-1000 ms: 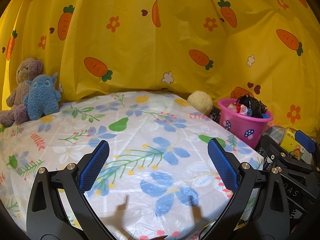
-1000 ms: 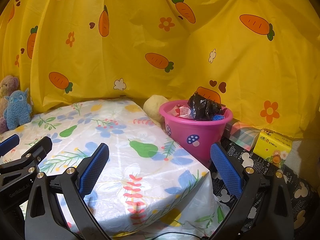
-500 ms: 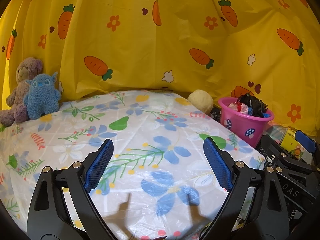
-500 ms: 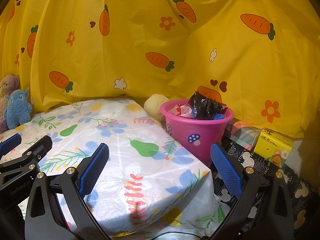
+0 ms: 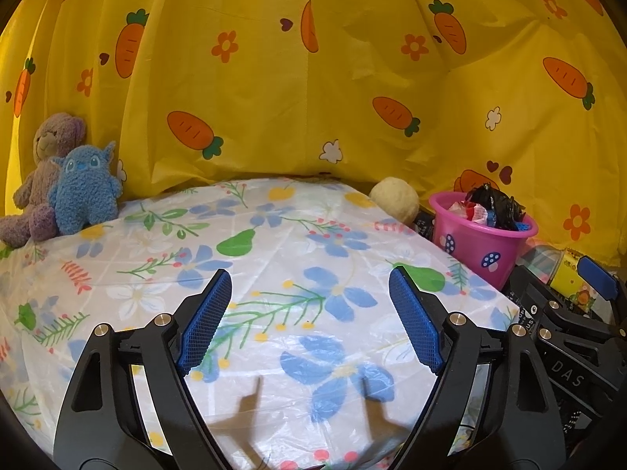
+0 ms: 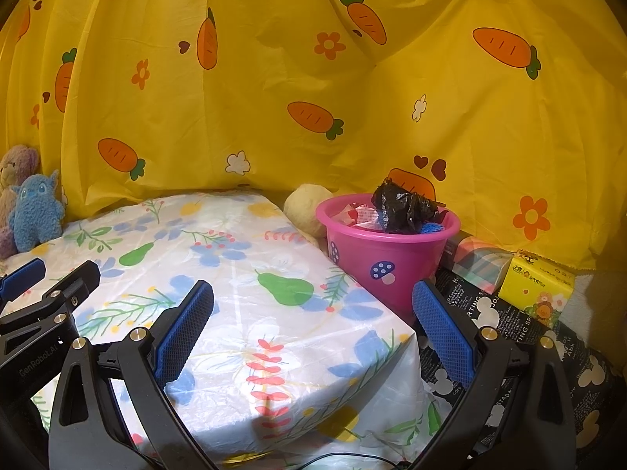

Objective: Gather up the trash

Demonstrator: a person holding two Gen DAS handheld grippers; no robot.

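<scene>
A pink bucket (image 6: 386, 250) with mushroom prints stands beside the table's right edge, also in the left wrist view (image 5: 478, 243). It holds crumpled trash: a black plastic bag (image 6: 403, 207) and red-and-white wrappers (image 6: 358, 215). My left gripper (image 5: 309, 321) is open and empty above the flowered tablecloth (image 5: 254, 274). My right gripper (image 6: 313, 325) is open and empty over the table's right front corner, short of the bucket.
A yellow carrot-print curtain (image 6: 313, 78) hangs behind. Two plush toys (image 5: 66, 188) sit at the table's back left. A cream ball (image 6: 303, 211) lies behind the bucket. A yellow tissue pack (image 6: 540, 290) and a plaid box (image 6: 478, 262) rest on black printed fabric at the right.
My left gripper's fingers have closed in somewhat but stay open. The right gripper has hardly moved.
</scene>
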